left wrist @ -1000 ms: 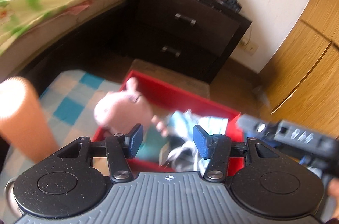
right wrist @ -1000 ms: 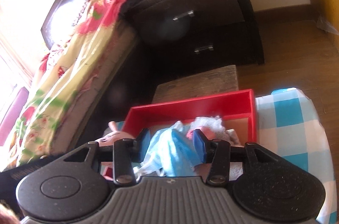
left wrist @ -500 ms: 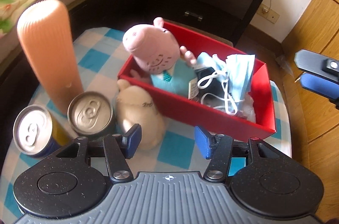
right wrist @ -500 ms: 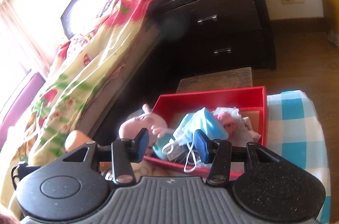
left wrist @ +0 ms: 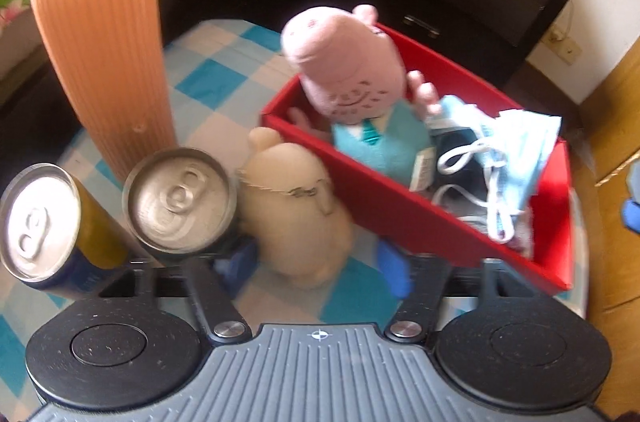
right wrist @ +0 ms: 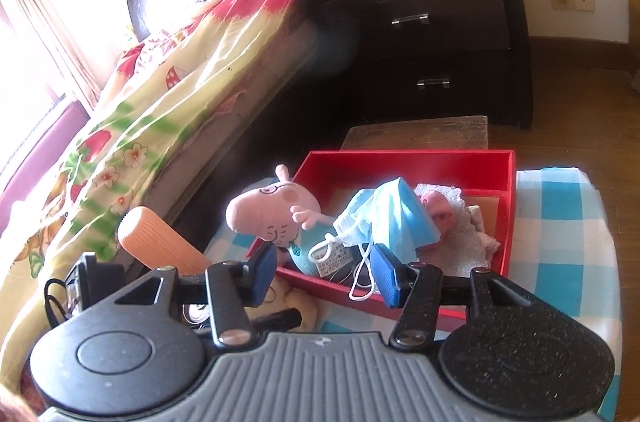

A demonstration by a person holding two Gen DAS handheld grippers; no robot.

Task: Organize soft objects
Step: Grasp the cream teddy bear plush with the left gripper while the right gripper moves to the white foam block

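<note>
The only writing in sight is on a white sewn tag point(right wrist: 334, 256) hanging from the pink pig plush point(left wrist: 352, 82); its print is too small to read. The two cans point(left wrist: 178, 200) show plain silver tops, and the label on the yellow-and-blue one point(left wrist: 38, 222) is blurred.

The bench point(left wrist: 208, 78) wears a blue-and-white checked cloth. The red box point(left wrist: 384, 210) lies toward its far edge, and the right wrist view shows bare cloth between the box and the bench's right edge. The near left corner is crowded: a tall ribbed orange vase point(left wrist: 100, 42), both cans, and a cream plush point(left wrist: 296, 210) packed close together, the plush just beside the box's near wall.

Inside the box, the pig plush leans at the left end in its teal shirt, blue face masks point(left wrist: 516, 158) with white loops are heaped in the middle over something dark, and a pink-and-white soft thing point(right wrist: 452, 222) lies at the right end.

The left tongs point(left wrist: 316, 266) are closing around the cream plush, pads beside it, not yet pressing. The right tongs point(right wrist: 326, 272) are opening, empty, above the box's near wall.
</note>
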